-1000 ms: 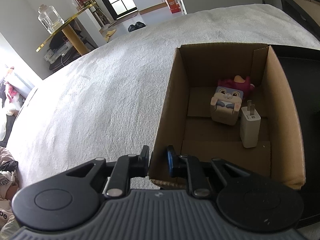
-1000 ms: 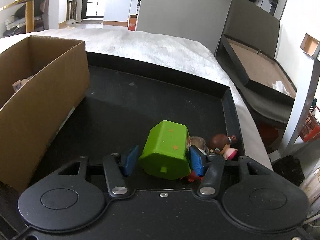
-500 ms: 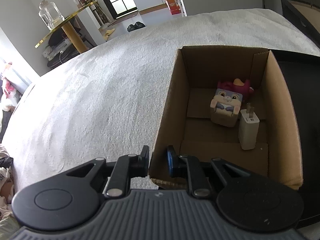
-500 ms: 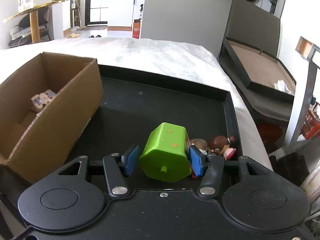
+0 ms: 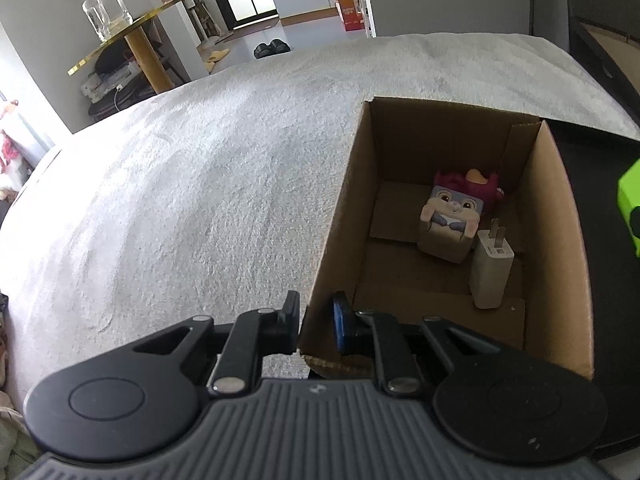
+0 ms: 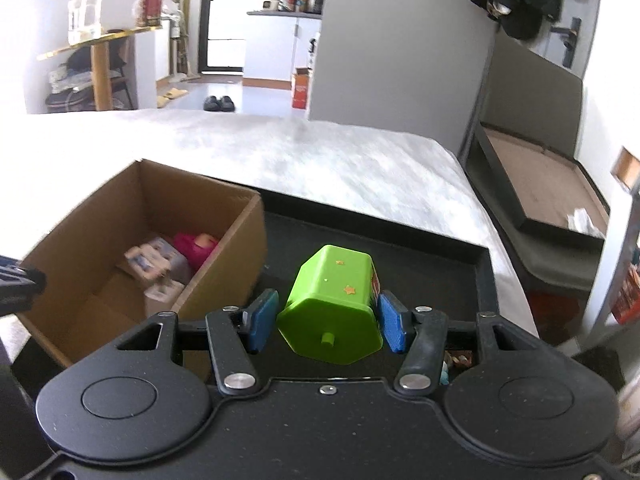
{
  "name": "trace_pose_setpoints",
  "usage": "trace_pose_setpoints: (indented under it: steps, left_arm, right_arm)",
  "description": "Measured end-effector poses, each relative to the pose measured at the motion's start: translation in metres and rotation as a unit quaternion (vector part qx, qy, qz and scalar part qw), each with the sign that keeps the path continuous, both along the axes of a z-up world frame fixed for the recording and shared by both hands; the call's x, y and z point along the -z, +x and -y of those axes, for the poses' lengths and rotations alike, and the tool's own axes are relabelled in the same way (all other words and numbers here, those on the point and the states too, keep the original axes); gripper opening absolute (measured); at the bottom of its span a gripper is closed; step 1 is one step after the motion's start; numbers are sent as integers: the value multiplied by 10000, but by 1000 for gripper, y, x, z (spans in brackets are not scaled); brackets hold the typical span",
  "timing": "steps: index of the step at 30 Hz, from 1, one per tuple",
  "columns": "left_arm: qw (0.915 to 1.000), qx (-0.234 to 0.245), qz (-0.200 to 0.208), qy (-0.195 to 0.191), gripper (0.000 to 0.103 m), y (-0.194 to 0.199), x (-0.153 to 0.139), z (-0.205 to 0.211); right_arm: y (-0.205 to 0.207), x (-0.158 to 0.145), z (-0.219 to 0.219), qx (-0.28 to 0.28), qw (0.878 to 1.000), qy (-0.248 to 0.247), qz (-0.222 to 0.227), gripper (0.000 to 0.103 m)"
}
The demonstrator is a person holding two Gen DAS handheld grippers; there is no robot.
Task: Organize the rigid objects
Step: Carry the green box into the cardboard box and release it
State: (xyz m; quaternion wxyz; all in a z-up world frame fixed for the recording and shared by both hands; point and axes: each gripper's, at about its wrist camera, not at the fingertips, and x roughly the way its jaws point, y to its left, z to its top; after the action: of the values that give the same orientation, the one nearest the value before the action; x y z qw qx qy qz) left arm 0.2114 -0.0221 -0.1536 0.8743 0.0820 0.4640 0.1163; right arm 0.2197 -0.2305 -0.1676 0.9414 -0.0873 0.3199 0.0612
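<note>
My right gripper (image 6: pixel 328 322) is shut on a green hexagonal toy (image 6: pixel 334 308) and holds it in the air above the black tray (image 6: pixel 440 240), beside the cardboard box (image 6: pixel 236 240). The toy's edge shows at the right of the left wrist view (image 5: pixel 630 208). My left gripper (image 5: pixel 316 320) is shut on the near left corner of the box wall (image 5: pixel 340 216). Inside the box lie a bunny cube toy (image 5: pixel 450 224), a pink toy (image 5: pixel 488 188) behind it, and a white charger (image 5: pixel 490 268).
The box and tray sit on a white textured bed cover (image 5: pixel 180 200). Small figurines (image 6: pixel 456 360) lie in the tray under my right gripper. A dark flat case (image 6: pixel 540 200) stands off the bed's right side. A gold shelf with a glass jar (image 5: pixel 106 8) stands far left.
My right gripper has lifted the green toy up out of the tray and carried it left toward the box. The left gripper keeps its hold on the box corner.
</note>
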Motion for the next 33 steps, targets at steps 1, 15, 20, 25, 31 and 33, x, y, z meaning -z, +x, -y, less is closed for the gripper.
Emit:
trace_pose_setpoints:
  steps: [1, 15, 20, 25, 31, 33]
  left_arm:
    - [10000, -1, 7, -12, 15, 0, 0, 0]
    - [9996, -13, 66, -291, 15, -3, -1, -9]
    - [9991, -26, 70, -426, 14, -3, -1, -13]
    - [9983, -54, 68, -578, 14, -3, -2, -19]
    - [9975, -45, 52, -710, 15, -2, -1, -23]
    - [9973, -40, 45, -734, 15, -2, 0, -24]
  right_arm:
    - [0, -2, -3, -65, 10000, 12, 11, 53]
    - [0, -15, -46, -828, 9963, -64, 199, 53]
    - [2, -17, -62, -1023, 9945, -133, 191, 54]
    - [5, -14, -74, -1268, 9916, -180, 193, 54]
    - [13, -10, -86, -1345, 9906, -212, 93, 53]
    - [14, -9, -90, -1364, 9903, -249, 98, 53]
